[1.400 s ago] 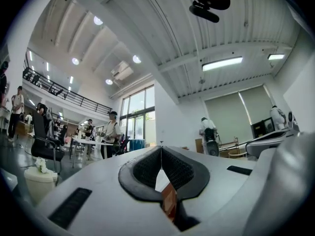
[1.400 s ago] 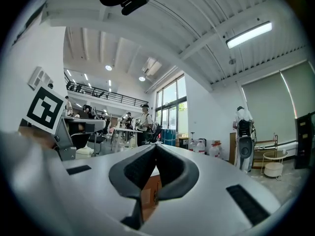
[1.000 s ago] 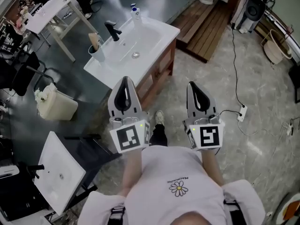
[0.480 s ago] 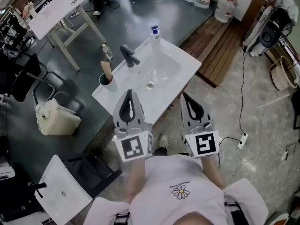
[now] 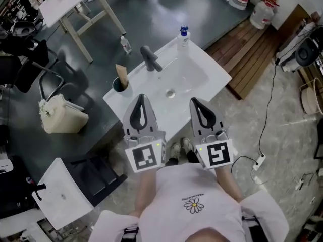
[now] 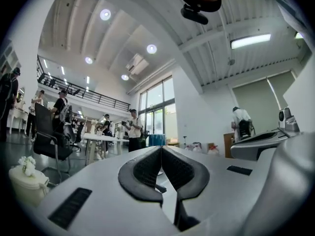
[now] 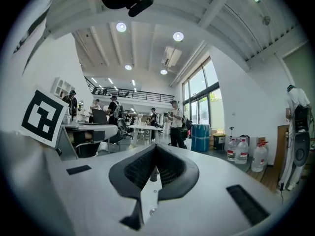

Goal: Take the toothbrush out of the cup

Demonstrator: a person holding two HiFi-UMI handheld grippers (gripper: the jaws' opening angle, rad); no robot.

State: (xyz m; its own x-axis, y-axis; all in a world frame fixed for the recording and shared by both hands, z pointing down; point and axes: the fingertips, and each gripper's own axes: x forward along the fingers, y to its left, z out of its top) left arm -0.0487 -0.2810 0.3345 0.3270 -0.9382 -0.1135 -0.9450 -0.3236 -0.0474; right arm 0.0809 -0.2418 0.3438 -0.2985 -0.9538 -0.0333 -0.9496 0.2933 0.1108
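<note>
Judging by the head view, places the task at the approach, with nothing grasped yet: shows the left gripper [image 5: 141, 105] and right gripper [image 5: 198, 106] held side by side above the near edge of the white worktop [image 5: 213, 77], both with jaws pressed together and empty. Finds the toothbrush [image 5: 121, 70] standing tilted in the dark cup [image 5: 120, 85] near the worktop's left corner, beside the faucet [image 5: 150, 58], ahead and to the left of the left gripper and apart from it. Calls next, probably, for parting the left jaws, reaching forward and left, and closing on the handle above the rim. Allows little margin there: sets the cup close to the worktop's edge, so risks tipping it off with any sideways pull; favours a straight upward lift. Leaves open room over the basin [image 5: 176, 78], with a bottle [image 5: 183, 36] at the far corner well out of the way. Going to the left gripper view, confirms jaws shut tip to tip on nothing, aimed across the hall and not at the cup. Going to the right gripper view, gives the same: jaws meeting, nothing between.
</note>
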